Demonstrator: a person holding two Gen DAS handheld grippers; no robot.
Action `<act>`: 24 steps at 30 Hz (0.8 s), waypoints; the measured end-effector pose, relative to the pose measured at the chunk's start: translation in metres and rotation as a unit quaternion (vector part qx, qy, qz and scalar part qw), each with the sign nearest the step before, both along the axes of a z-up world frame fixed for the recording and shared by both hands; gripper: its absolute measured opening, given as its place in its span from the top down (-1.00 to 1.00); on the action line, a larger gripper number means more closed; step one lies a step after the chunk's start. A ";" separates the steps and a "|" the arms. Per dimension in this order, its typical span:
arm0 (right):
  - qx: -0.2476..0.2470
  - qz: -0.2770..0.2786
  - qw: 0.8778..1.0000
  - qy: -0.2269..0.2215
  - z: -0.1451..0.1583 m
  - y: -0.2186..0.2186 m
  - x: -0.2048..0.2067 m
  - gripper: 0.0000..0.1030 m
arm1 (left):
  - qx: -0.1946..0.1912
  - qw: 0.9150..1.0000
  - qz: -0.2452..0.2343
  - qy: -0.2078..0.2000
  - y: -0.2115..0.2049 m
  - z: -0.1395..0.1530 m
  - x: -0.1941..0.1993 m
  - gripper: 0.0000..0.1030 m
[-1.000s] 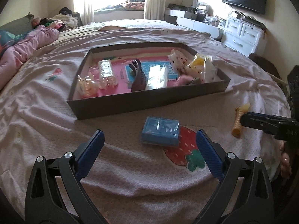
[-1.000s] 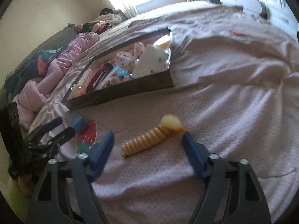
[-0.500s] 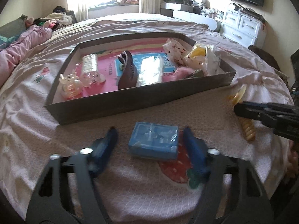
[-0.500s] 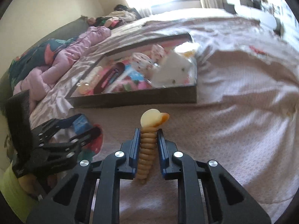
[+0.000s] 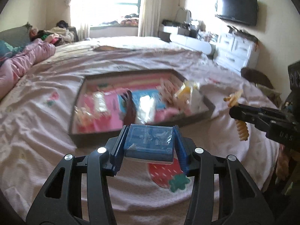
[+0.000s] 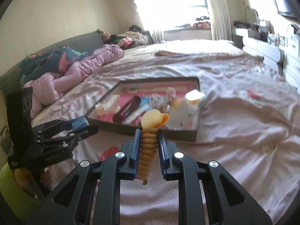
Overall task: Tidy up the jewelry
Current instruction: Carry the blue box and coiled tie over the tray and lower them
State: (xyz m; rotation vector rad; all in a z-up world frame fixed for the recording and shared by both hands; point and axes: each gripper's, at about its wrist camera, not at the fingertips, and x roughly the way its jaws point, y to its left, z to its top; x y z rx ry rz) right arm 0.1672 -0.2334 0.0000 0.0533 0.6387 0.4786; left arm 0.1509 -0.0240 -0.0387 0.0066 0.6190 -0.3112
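Bedroom, pink bedspread (image 5: 46, 131) as work surface; shallow tray (image 5: 208, 105) of trinkets lies ahead of both grippers, long axis left-right; left gripper (image 5: 149, 136) nearer its near wall, clamped on blue box (image 5: 150, 141); right gripper (image 6: 149, 144) closed on yellow spiral hair tie (image 6: 148, 150), coil running along the fingers, off the tray's right corner; right view alone shows the tie's disc tip; left view shows box lifted off the bedspread.

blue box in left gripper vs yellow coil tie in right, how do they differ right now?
The blue box is flat, rectangular and rigid-looking; the yellow coil tie is a long spiral with a pale disc on top. The box fills the left gripper wide; the coil sits in the right gripper nearly shut. Both are gripped, short of the tray.
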 end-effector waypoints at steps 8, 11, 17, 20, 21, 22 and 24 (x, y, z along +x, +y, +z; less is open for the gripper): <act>0.002 0.008 0.999 -0.044 0.029 0.011 0.013 0.66 | -0.022 0.998 0.052 -0.019 0.034 0.022 0.012 0.25; 0.005 0.011 0.999 -0.052 0.037 0.014 0.021 0.66 | -0.031 0.997 0.066 -0.014 0.042 0.024 0.018 0.25; 0.004 0.016 0.998 -0.065 0.046 0.024 0.038 0.66 | -0.052 0.996 0.079 -0.002 0.050 0.027 0.033 0.25; 0.008 0.015 0.998 -0.068 0.047 0.027 0.049 0.66 | -0.053 0.995 0.087 -0.003 0.052 0.029 0.043 0.25; 0.009 0.015 0.998 -0.068 0.048 0.028 0.052 0.66 | -0.054 0.995 0.088 -0.002 0.051 0.029 0.046 0.25; 0.009 0.014 0.998 -0.066 0.047 0.028 0.057 0.66 | -0.054 0.994 0.090 0.000 0.052 0.028 0.049 0.25; 0.011 0.014 0.998 -0.062 0.045 0.029 0.065 0.66 | -0.053 0.994 0.092 0.006 0.050 0.025 0.057 0.25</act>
